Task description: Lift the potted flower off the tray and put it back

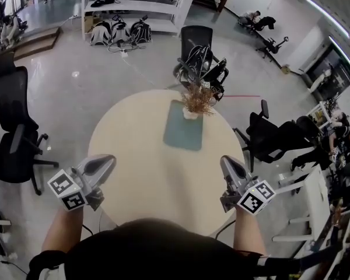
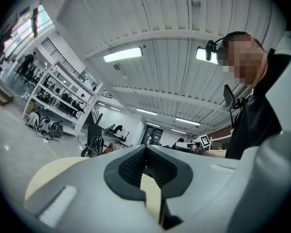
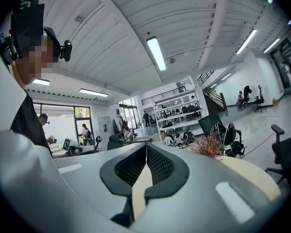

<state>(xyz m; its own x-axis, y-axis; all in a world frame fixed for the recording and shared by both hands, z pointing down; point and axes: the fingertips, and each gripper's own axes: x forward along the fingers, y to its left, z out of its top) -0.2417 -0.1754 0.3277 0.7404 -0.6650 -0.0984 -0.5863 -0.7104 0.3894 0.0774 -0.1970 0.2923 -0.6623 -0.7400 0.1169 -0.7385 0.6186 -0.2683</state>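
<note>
A small white pot of dried brown flowers (image 1: 196, 101) stands on the far end of a teal tray (image 1: 184, 132) on the round cream table (image 1: 140, 168). My left gripper (image 1: 107, 162) hovers at the table's near left edge, shut and empty. At the near right edge my right gripper (image 1: 228, 163) is also shut, with nothing in it. Both are well short of the tray. In the right gripper view the flowers (image 3: 207, 146) show beyond the closed gripper (image 3: 146, 152). The left gripper view shows closed jaws of the gripper (image 2: 146, 154) and the table rim (image 2: 48, 171).
Black office chairs stand around the table: one at the left (image 1: 14, 139), one behind the flowers (image 1: 199, 54), one at the right (image 1: 268, 134). White shelving (image 1: 134, 4) lines the far wall. The person holding the grippers (image 1: 151, 252) stands at the table's near edge.
</note>
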